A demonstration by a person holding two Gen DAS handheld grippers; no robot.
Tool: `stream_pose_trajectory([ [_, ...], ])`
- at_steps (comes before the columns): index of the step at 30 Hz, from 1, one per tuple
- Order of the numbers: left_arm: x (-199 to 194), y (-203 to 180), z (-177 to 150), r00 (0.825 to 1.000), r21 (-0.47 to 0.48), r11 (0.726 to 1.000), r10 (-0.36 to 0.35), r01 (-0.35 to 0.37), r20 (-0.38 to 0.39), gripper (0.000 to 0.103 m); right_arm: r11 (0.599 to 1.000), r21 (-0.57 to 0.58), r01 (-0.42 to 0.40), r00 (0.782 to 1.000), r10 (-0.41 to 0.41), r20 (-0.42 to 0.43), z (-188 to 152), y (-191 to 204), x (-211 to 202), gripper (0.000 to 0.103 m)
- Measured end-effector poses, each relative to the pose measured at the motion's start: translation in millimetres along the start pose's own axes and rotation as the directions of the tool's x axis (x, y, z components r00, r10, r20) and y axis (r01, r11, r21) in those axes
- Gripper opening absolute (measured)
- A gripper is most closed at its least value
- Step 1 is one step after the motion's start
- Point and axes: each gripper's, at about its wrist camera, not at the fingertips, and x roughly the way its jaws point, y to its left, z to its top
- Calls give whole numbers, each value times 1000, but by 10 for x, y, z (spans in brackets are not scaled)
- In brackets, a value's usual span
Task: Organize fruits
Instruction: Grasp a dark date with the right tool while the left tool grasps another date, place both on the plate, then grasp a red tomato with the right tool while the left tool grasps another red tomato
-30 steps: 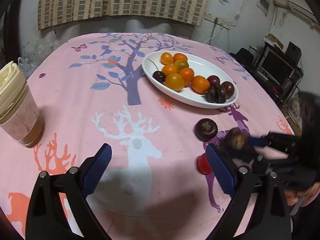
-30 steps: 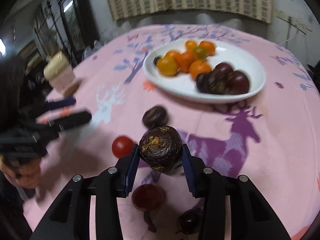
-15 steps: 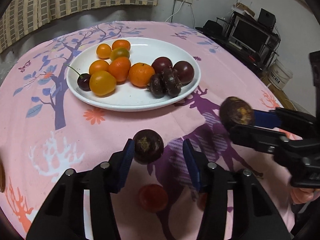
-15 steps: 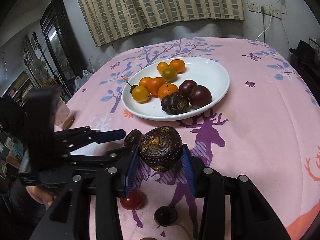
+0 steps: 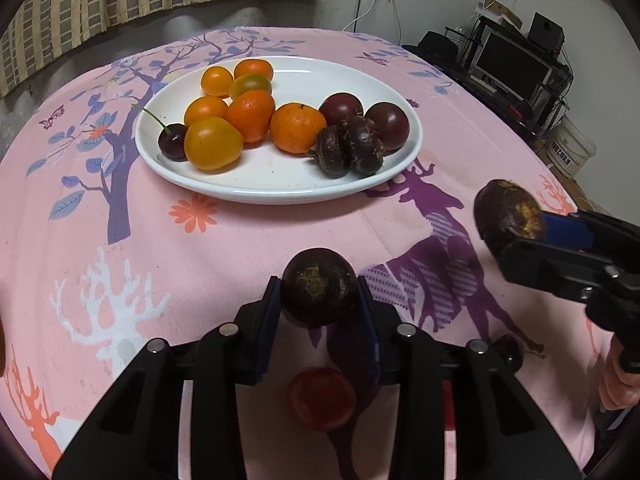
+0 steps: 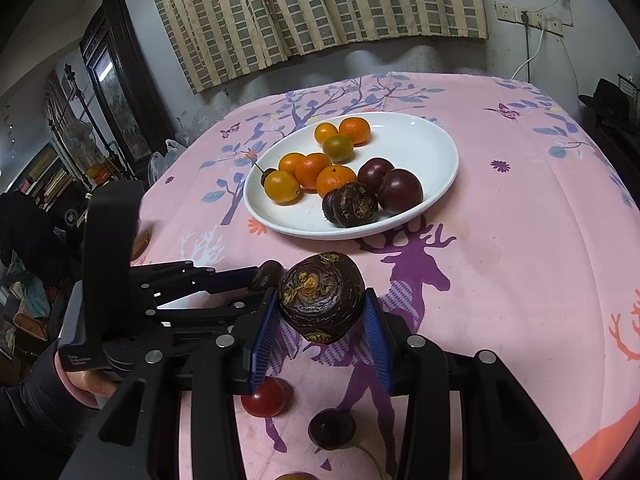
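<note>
My left gripper [image 5: 318, 312] is shut on a dark purple water chestnut [image 5: 319, 286] and holds it above the pink tablecloth. My right gripper [image 6: 320, 320] is shut on a second dark chestnut [image 6: 322, 298]; that one also shows at the right of the left wrist view [image 5: 508, 216]. A white oval plate [image 5: 264, 186] ahead holds several oranges, a cherry, two dark plums and two chestnuts. It also shows in the right wrist view [image 6: 424, 136]. A red cherry tomato [image 5: 320, 398] and a dark cherry [image 6: 332, 428] lie on the cloth under the grippers.
The round table has a pink cloth with deer and tree prints [image 5: 436, 200]. A monitor on a black stand [image 5: 516, 68] and a white bucket [image 5: 572, 148] stand beyond the right edge. A dark cabinet [image 6: 116, 80] stands at the far left.
My left gripper swung from the table's left side towards the plate, closed on the chestnut that lay on the cloth and lifted it. My right gripper kept its chestnut and moved little.
</note>
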Motion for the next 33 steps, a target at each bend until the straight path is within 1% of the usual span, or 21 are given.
stream_pose_trajectory([
  [4,-284,-7,53,998,28,999,-39,38,54,36,1000,-21,-2,1000,2,3,6,36,4,43],
  [6,-438,34,202,995,47,998,-37,33,98,36,999,-25,-29,999,30,23,80,60,-24,43],
  [7,-487,67,331,992,54,998,-21,15,121,36,999,-31,-31,998,32,46,161,75,-40,43],
  [9,-499,132,594,988,49,999,5,-12,155,36,999,-50,2,996,2,93,360,78,-20,43],
  [11,-425,204,840,984,33,999,33,-39,175,36,998,-50,43,992,-37,120,550,24,83,43],
  [13,-276,265,1059,977,26,995,86,-93,196,36,997,-30,66,990,-62,125,750,-84,281,43],
  [15,-111,328,1180,974,16,992,117,-122,194,36,997,-13,75,990,-72,118,899,-183,482,43],
  [16,-13,372,1232,975,4,991,130,-133,181,36,997,0,83,990,-83,114,967,-236,593,43],
  [20,173,467,1272,977,-22,987,160,-158,143,36,995,31,94,991,-96,96,1078,-350,837,44],
  [21,175,476,1265,975,-27,984,176,-174,138,43,995,34,92,991,-95,98,1080,-348,850,45],
  [22,162,484,1255,970,-33,980,199,-196,136,53,996,33,82,991,-85,103,1075,-343,829,48],
  [23,114,487,1239,963,-41,973,230,-227,143,74,996,34,78,991,-81,108,1078,-336,805,51],
  [24,56,480,1217,955,-45,968,250,-246,162,83,997,34,76,990,-79,119,1053,-315,735,51],
  [26,-90,438,1154,941,-42,960,278,-276,192,85,998,15,62,990,-63,126,987,-247,603,55],
  [30,-348,353,977,943,-45,964,267,-264,197,89,997,-54,58,989,-50,142,753,-47,297,59],
  [31,-408,322,923,943,-43,964,267,-264,200,90,996,-70,63,988,-52,146,698,-6,235,60],
  [33,-535,246,797,937,-38,960,278,-276,212,92,993,-97,71,986,-55,159,533,80,88,65],
])
